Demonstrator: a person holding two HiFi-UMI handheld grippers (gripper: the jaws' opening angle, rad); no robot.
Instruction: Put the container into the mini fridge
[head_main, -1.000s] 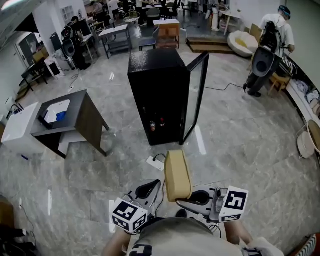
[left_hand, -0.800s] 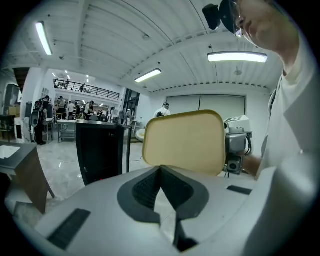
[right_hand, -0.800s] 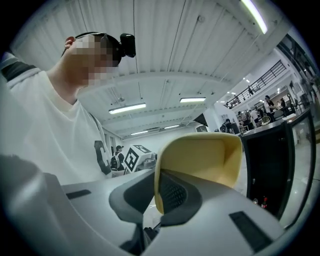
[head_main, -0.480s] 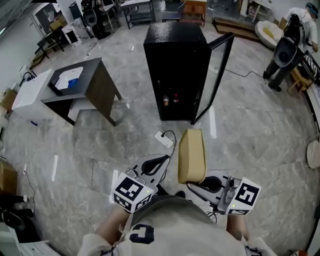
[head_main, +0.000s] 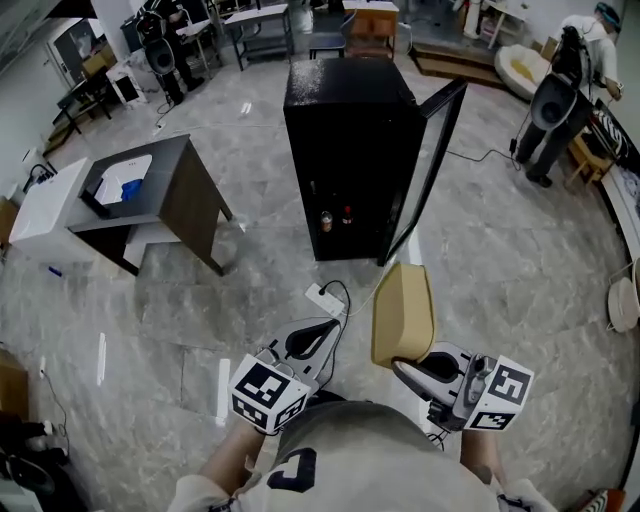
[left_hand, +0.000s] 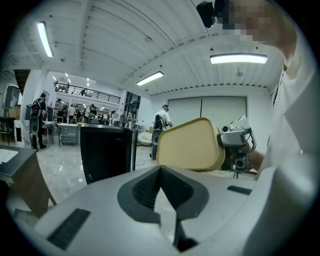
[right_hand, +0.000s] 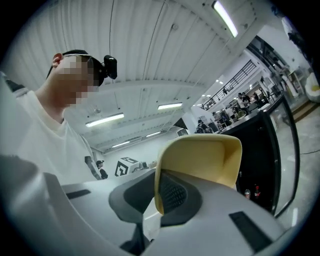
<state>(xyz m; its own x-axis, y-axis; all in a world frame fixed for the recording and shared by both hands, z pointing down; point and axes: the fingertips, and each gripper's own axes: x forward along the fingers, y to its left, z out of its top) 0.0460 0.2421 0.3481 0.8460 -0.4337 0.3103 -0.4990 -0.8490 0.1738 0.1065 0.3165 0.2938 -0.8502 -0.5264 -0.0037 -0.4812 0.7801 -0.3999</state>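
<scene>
Head view: right tool (head_main: 408, 366) pinches rim of beige plastic container (head_main: 403, 312); left tool (head_main: 316, 334) clenched, empty; edge-only grip may slip.

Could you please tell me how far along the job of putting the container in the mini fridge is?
Done: the mini fridge has its door open, and the container is picked up. In hand: the right gripper clamps its wall, short of the fridge; the left gripper is shut, empty. Left: carry it over and set it inside.
</scene>
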